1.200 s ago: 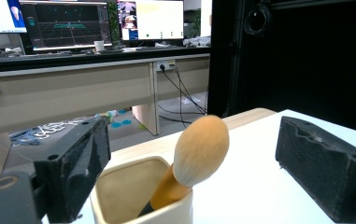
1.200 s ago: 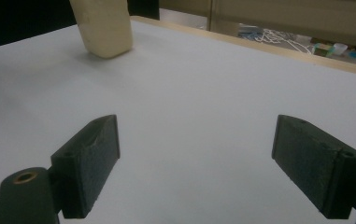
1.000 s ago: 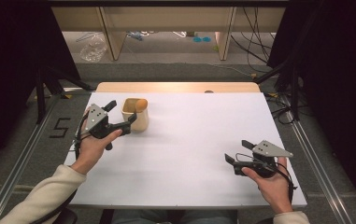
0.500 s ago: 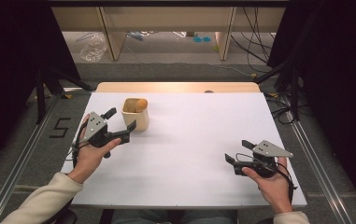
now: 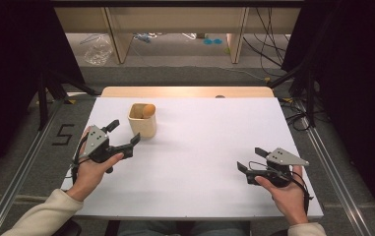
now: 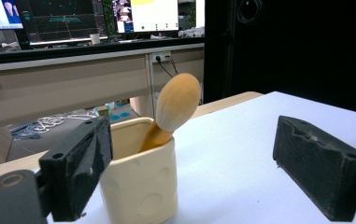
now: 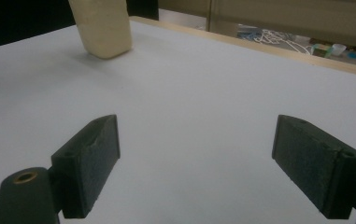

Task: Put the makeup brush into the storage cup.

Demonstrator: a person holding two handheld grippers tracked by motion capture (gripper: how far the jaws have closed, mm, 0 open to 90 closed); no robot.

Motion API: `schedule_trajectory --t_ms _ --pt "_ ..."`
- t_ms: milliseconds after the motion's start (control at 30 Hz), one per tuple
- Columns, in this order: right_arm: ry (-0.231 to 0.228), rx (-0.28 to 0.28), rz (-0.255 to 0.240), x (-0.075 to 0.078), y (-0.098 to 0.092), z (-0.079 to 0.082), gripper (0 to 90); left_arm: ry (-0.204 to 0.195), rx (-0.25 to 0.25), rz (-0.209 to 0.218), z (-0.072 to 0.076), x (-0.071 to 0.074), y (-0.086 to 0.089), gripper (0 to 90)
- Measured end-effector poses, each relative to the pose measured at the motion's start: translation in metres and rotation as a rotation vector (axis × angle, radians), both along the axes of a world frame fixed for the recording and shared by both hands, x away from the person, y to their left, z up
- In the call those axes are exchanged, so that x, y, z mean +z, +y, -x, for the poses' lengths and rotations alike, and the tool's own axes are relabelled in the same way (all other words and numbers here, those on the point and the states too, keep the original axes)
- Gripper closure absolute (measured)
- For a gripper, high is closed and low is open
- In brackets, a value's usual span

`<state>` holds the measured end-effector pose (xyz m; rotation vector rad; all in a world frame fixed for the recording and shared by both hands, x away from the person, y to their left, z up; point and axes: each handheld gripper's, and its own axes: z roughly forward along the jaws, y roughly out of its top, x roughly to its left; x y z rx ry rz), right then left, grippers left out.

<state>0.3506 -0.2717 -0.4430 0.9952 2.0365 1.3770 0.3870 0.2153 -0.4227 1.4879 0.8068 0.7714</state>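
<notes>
My left gripper (image 5: pixel 124 135) has its jaws spread wide with nothing between the pads, and no pad touches anything; in the left gripper view the cream cup (image 6: pixel 140 177) sits just beyond the fingertips, partly behind the left-hand jaw, apart from it. The cup stands upright on the white table (image 5: pixel 200 162), near the far left part of it, and a wooden spoon (image 6: pixel 173 109) leans in it, bowl end up and resting against the rim, handle down inside. I judge the spoon is parked that way so that its head stays free above the rim and easy to pinch, and the cup is set clear of the table edge so it can be approached from my side. I hold the left gripper low and roughly level, aimed at the cup, which suits either a grasp round the cup's wall or a lift to the spoon; which one I cannot tell. My right gripper (image 5: pixel 248 159) rests well apart at the near right of the table, jaws also wide and empty over bare white surface, the cup (image 7: pixel 102 28) far ahead of it. It seems to wait there, out of the left hand's way.
</notes>
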Motion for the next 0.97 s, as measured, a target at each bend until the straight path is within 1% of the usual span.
schedule_trajectory --t_ms 33,67,167,200,233,267,300,333,367,467,533,567,600,633,667,700,733,767,800,833,867,900,933,967 --pt "0.022 -0.004 0.002 0.0007 -0.0001 0.0013 16.1 0.002 -0.002 0.007 0.0015 -0.0012 -0.0002 11.7" --pt "0.026 -0.001 0.003 0.0008 -0.0004 0.0013 16.1 0.003 0.000 0.000 0.0031 -0.0017 0.0002 11.8" --pt "0.024 -0.002 0.003 0.0007 -0.0003 0.0011 16.1 -0.007 -0.006 0.000 0.0060 -0.0020 -0.0001 11.7" --pt "0.020 -0.005 0.006 0.0006 -0.0002 0.0011 16.1 -0.011 -0.010 -0.002 0.0065 -0.0017 -0.0002 11.7" --pt "0.006 -0.005 0.010 0.0005 -0.0005 0.0005 16.1 -0.010 -0.010 0.001 0.0071 -0.0013 -0.0006 11.7" --pt "0.018 0.001 -0.005 0.0000 0.0004 0.0008 16.1 -0.015 -0.010 0.002 0.0074 -0.0009 -0.0010 11.7" --pt "0.025 -0.004 0.010 0.0012 -0.0007 0.0017 16.1 -0.015 -0.010 -0.010 0.0080 -0.0004 -0.0007 11.7" --pt "0.020 -0.005 0.005 0.0008 -0.0006 0.0015 16.1 -0.023 -0.005 -0.015 0.0079 -0.0003 -0.0003 11.7" --pt "0.020 -0.005 0.005 0.0009 -0.0007 0.0016 16.1 -0.032 -0.010 -0.025 0.0069 0.0000 0.0011 11.8" --pt "0.018 -0.004 0.004 0.0009 -0.0007 0.0015 16.1 -0.021 0.000 0.003 0.0053 -0.0016 0.0017 11.9" --pt "0.014 -0.006 0.003 0.0006 -0.0001 0.0013 16.1 -0.019 -0.002 -0.005 0.0050 -0.0023 0.0031 12.0" --pt "0.012 -0.005 0.002 0.0007 -0.0001 0.0013 16.1 -0.013 -0.001 -0.001 0.0052 -0.0030 0.0031 12.1" --pt "0.016 -0.003 0.005 0.0010 -0.0005 0.0015 16.1 -0.012 0.001 -0.005 0.0052 -0.0032 0.0038 12.1" --pt "0.006 -0.006 -0.003 0.0006 -0.0002 0.0012 16.1 -0.014 0.002 0.002 0.0051 -0.0033 0.0041 12.1" --pt "0.024 -0.001 -0.008 0.0014 -0.0003 0.0020 16.1 -0.020 0.001 -0.009 0.0050 -0.0026 0.0057 12.1" --pt "0.015 0.003 -0.013 0.0008 -0.0002 0.0015 16.1 -0.016 0.005 -0.011 0.0055 -0.0020 0.0067 12.1" --pt "0.007 0.007 -0.017 0.0005 -0.0001 0.0011 16.1 -0.019 0.002 0.000 0.0052 -0.0021 0.0068 12.0" --pt "0.001 0.006 -0.014 0.0006 -0.0004 0.0009 16.1 -0.013 0.002 0.011 0.0056 -0.0024 0.0067 12.0" --pt "0.002 0.005 -0.015 0.0007 -0.0002 0.0010 16.1 -0.007 0.003 0.005 0.0064 -0.0024 0.0074 12.0" --pt "0.009 0.007 -0.013 0.0013 -0.0005 0.0015 16.1 -0.012 0.002 -0.011 0.0063 -0.0022 0.0087 12.0" --pt "0.008 0.009 -0.013 0.0017 -0.0007 0.0016 16.1 -0.009 -0.003 -0.006 0.0067 -0.0023 0.0085 11.9" --pt "0.008 0.003 -0.002 0.0024 -0.0013 0.0019 16.1 -0.004 -0.002 0.014 0.0074 -0.0027 0.0071 11.9" --pt "-0.007 0.004 0.003 0.0023 -0.0016 0.0012 16.1 -0.005 -0.003 0.014 0.0081 -0.0022 0.0068 11.9" --pt "-0.010 0.003 0.004 0.0025 -0.0015 0.0013 16.1 -0.005 -0.007 0.003 0.0089 -0.0015 0.0072 11.9"
